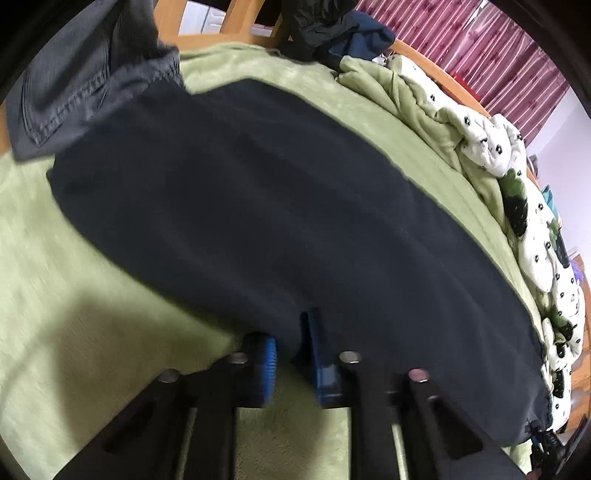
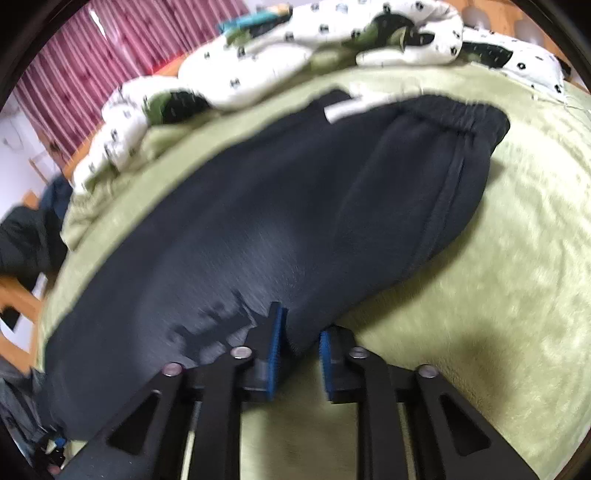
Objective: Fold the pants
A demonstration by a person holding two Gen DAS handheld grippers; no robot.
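Note:
Dark navy sweatpants (image 1: 258, 203) lie flat and lengthwise across a green blanket (image 1: 55, 295). In the right wrist view the sweatpants (image 2: 295, 203) end at an elastic waistband (image 2: 461, 114) at the upper right, with a white label (image 2: 343, 109) beside it. My left gripper (image 1: 293, 343) is shut on the near edge of the pants, with the dark cloth pinched between its blue pads (image 1: 271, 362). My right gripper (image 2: 301, 347) is shut on the near edge too, closer to the waistband, with a fold of cloth between its blue pads (image 2: 277, 347).
Grey jeans (image 1: 74, 85) lie at the far left end of the pants. A heap of dark clothes (image 1: 325, 29) sits at the wooden bed frame (image 1: 424, 59). A white patterned quilt (image 1: 498, 147) is bunched along the far side, with a red curtain (image 1: 480, 48) behind it.

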